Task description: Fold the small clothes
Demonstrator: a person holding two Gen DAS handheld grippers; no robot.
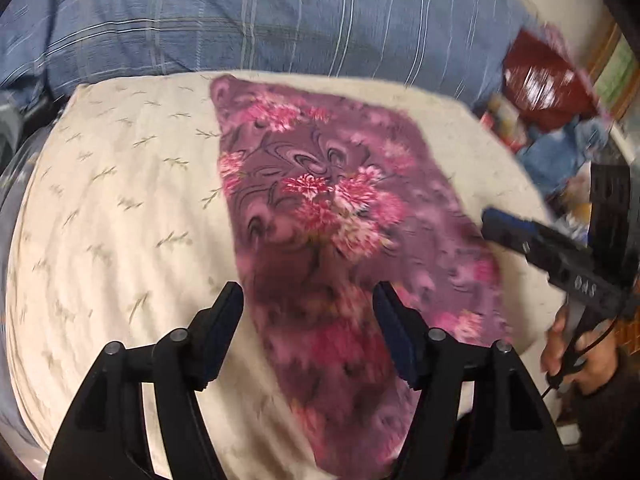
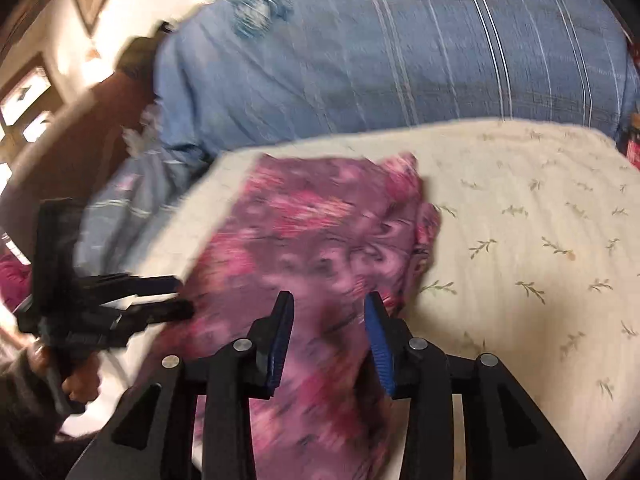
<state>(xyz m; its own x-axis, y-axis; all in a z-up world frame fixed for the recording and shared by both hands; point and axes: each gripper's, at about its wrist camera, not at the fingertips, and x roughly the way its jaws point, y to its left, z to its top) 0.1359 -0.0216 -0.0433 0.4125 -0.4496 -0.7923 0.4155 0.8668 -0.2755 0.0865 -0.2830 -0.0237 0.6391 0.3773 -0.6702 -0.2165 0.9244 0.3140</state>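
Looking through the left wrist camera first, I see the purple floral garment (image 1: 320, 208) spread on a cream pillow printed with small sprigs (image 1: 120, 200), with a blue plaid bedcover (image 1: 240, 12) behind. My left gripper (image 1: 308, 300) has its jaws apart above the near end of the cloth, nothing pinched. The right gripper (image 1: 486, 220) reaches in from the right edge, a hand (image 1: 568, 344) on its handle, its tip at the garment's right border; I cannot tell from this angle whether it touches.

Through the right wrist camera, the garment (image 2: 312, 240) lies along the pillow (image 2: 520, 240), its far right corner rumpled into a doubled flap. My right gripper (image 2: 330, 308) also stands parted over the cloth, holding nothing. The left gripper (image 2: 176, 296) comes in from the left beside the fabric's edge.

Both views are smeared by motion, so the layering at that flap is probably folded, not certain. My worry is closing on one layer only, which would drag the fabric crooked, or nipping the pillowcase underneath along with it.
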